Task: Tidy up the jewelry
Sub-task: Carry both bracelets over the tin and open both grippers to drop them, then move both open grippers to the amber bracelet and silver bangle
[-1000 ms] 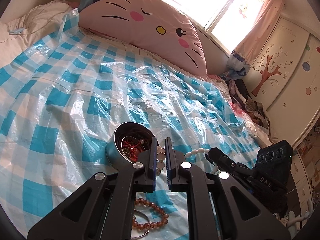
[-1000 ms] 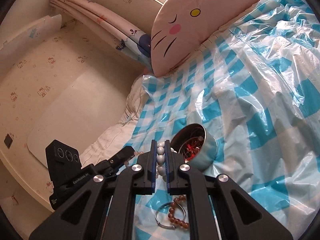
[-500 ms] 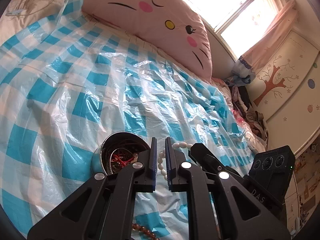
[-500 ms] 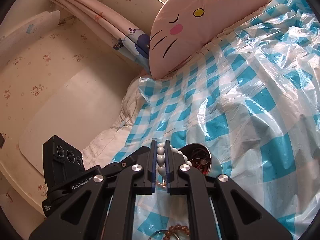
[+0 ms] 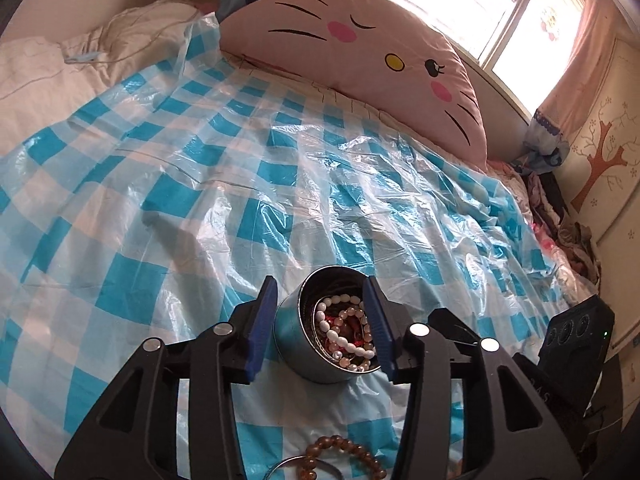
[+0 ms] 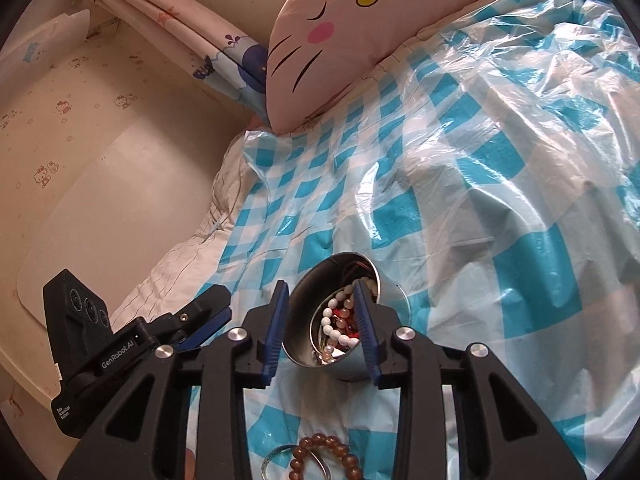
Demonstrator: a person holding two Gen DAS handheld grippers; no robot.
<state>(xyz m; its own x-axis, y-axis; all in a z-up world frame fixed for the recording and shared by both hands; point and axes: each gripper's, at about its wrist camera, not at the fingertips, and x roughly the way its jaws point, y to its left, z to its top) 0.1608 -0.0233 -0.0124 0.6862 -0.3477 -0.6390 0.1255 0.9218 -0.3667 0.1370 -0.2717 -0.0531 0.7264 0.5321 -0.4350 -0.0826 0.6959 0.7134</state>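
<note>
A round metal tin (image 5: 296,332) (image 6: 384,296) stands on the blue-checked plastic sheet. A white bead bracelet (image 5: 334,334) (image 6: 334,330) lies inside it on red and pinkish jewelry. My left gripper (image 5: 320,316) is open and empty, its fingers on either side of the tin. My right gripper (image 6: 322,316) is open and empty just above the tin's mouth. A brown bead bracelet (image 5: 344,454) (image 6: 324,456) and a silver bangle (image 5: 298,466) (image 6: 280,456) lie on the sheet below the grippers.
A pink cat-face pillow (image 5: 360,52) (image 6: 372,20) leans at the head of the bed. The checked sheet (image 5: 200,200) (image 6: 500,160) is wrinkled. Clothes (image 5: 568,216) are piled at the bed's right edge by a wardrobe. The other gripper's camera body (image 5: 576,344) (image 6: 80,320) is close alongside.
Both grippers held the white bead bracelet together; both have opened and the bracelet now lies in the tin. Both grippers have moved over the tin.
</note>
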